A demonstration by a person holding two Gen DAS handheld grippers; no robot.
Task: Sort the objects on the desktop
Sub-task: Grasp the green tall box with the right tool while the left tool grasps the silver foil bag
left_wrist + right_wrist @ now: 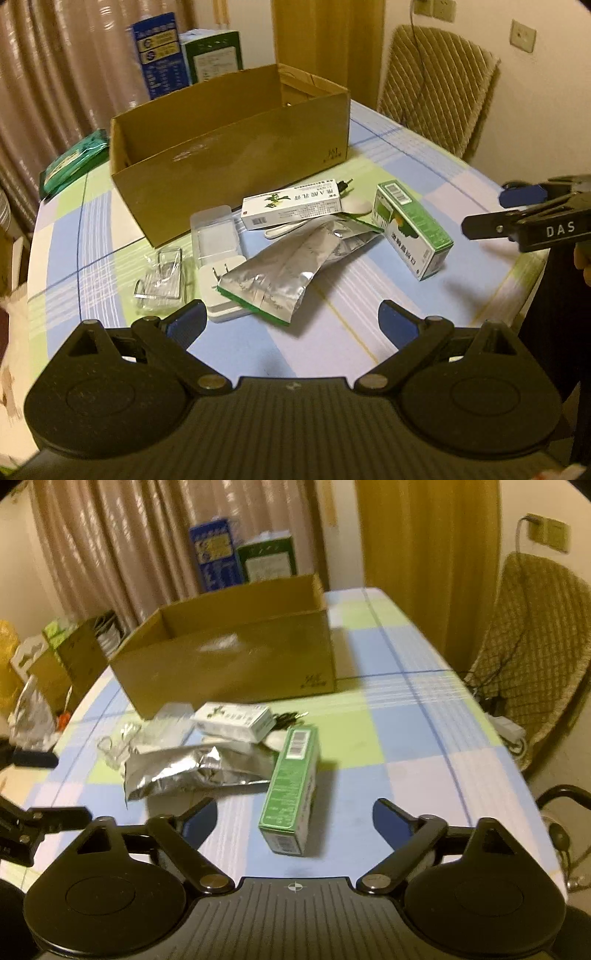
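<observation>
Left wrist view only: white plug adapter (221, 295) and clear plastic tray (216, 236), near the open brown cardboard box (229, 155); "DAS" legible on right gripper (491, 210).

Right wrist view: green rectangular carton (291, 786) before the box, long axis running toward it, barcode end farthest.

Crumpled silver foil pouch (199, 770) beside carton.

Right gripper (293, 818): jaws apart, empty.

Left gripper (291, 321): jaws apart, empty.

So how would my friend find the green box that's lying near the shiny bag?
Start at the big open brown cardboard box on the checked tablecloth. In front of it lies a pile with a crumpled silver foil bag. The long green carton lies at the bag's right end, the only green box there, with a barcode on its far end.
</observation>
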